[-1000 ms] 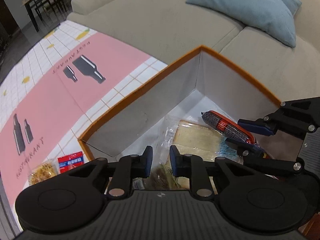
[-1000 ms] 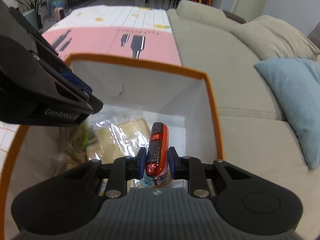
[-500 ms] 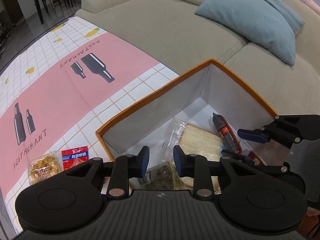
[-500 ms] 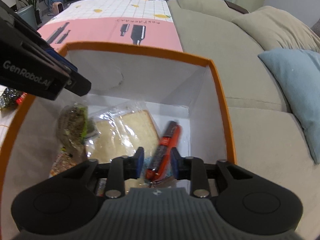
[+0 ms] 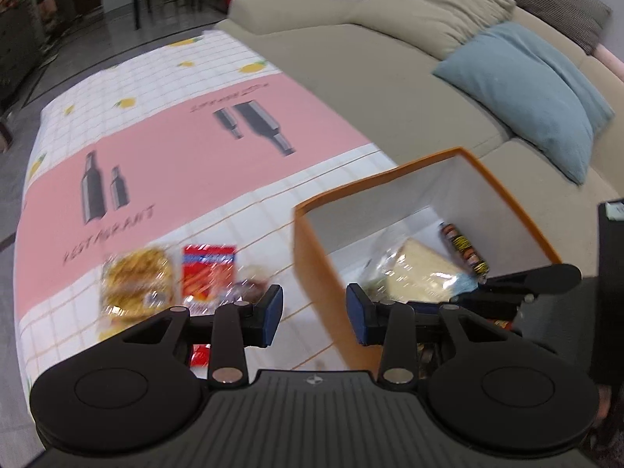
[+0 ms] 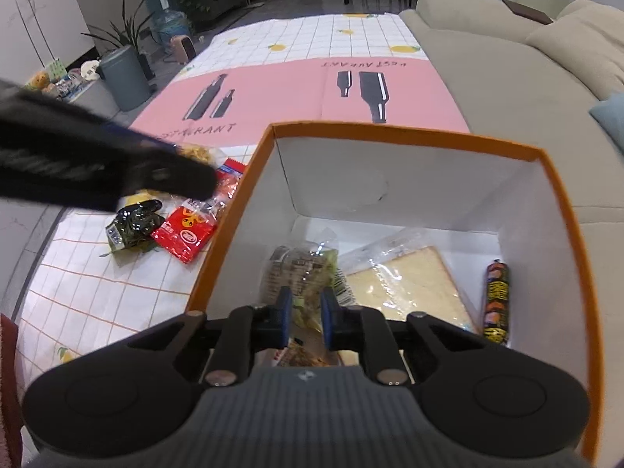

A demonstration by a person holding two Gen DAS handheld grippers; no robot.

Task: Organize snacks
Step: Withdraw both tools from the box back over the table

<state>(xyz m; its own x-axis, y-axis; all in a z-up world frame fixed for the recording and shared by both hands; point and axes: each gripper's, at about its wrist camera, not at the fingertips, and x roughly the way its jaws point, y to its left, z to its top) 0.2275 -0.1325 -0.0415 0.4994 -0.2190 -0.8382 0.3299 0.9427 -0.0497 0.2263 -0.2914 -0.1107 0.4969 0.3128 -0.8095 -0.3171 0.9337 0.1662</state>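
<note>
An orange box [image 6: 390, 132] with white inside stands on the tablecloth. In it lie a red-and-black sausage [image 6: 496, 300] along the right wall, a bagged bread slice [image 6: 409, 288] and a green packet [image 6: 300, 273]. My right gripper [image 6: 306, 319] hovers over the box's near left part, shut with nothing in it. My left gripper [image 5: 314, 314] hangs above the box's left wall [image 5: 312, 257], its jaws opening and empty. Left of the box on the cloth lie a yellow snack bag [image 5: 134, 280], a red packet [image 5: 208, 269] and a dark packet [image 6: 134, 222].
A beige sofa [image 5: 370, 78] with a blue cushion [image 5: 526, 89] runs along the table's right side. The pink and white tablecloth [image 5: 175, 156] stretches far beyond the snacks. A grey bin [image 6: 124, 78] and plants stand on the floor at the far left.
My right gripper let go of the sausage, which now lies in the box, then drew back to the left and shut. My left gripper moved left and up out of the box and widened.
</note>
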